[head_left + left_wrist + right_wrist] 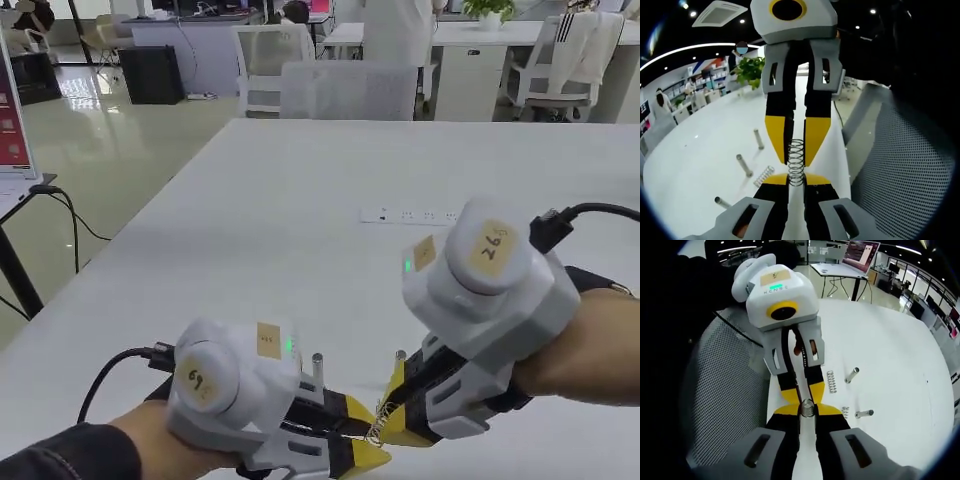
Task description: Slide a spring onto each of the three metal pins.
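While the left gripper (pixel 796 182) and the right gripper (pixel 798 150) meet tip to tip, one spring (pixel 796 165) is pinched between them. Each claw looks clenched on one end of it, lifted off the table (pixel 700 150). Near them stand the three pins (pixel 744 165), and all three look bare, with no coil around any. A second spring (pixel 763 176) lies loose beside the pins. By my reading the task has hardly begun: no pin is fitted, and all three are left to do.

spring (pixel 796 162) ends partly between jaws
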Tool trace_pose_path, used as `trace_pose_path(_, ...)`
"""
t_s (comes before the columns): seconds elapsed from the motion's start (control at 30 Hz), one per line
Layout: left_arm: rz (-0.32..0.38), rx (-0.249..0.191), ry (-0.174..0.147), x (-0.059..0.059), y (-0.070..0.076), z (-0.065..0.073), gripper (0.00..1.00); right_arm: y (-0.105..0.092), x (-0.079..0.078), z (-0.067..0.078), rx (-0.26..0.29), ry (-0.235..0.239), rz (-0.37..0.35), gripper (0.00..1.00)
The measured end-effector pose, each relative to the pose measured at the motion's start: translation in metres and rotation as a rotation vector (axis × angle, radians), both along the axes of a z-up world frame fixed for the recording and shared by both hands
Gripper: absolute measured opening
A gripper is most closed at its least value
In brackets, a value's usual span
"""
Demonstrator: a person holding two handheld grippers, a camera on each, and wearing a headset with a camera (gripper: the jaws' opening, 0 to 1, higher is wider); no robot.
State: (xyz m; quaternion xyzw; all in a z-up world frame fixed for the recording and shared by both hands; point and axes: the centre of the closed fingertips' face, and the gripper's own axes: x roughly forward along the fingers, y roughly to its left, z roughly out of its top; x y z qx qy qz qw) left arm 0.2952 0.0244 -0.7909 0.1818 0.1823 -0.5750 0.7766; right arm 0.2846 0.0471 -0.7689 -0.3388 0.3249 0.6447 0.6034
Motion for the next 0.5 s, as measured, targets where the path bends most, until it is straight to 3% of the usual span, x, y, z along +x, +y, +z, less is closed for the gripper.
trace_pose_path(0.33,0.011,-0.008,0.011,0.0011,-0.0007,0.0003,0.03,-0.0017,0.0019,0.0004,-0.017,-0.003,-0.003,0.08)
trace_pose_path(0.5,0.017,-0.002,0.027,0.0002,0.0004,-0.0021,0.10,-0.0028,0.0037,0.0005,-0.025,-0.008,-0.004,0.08)
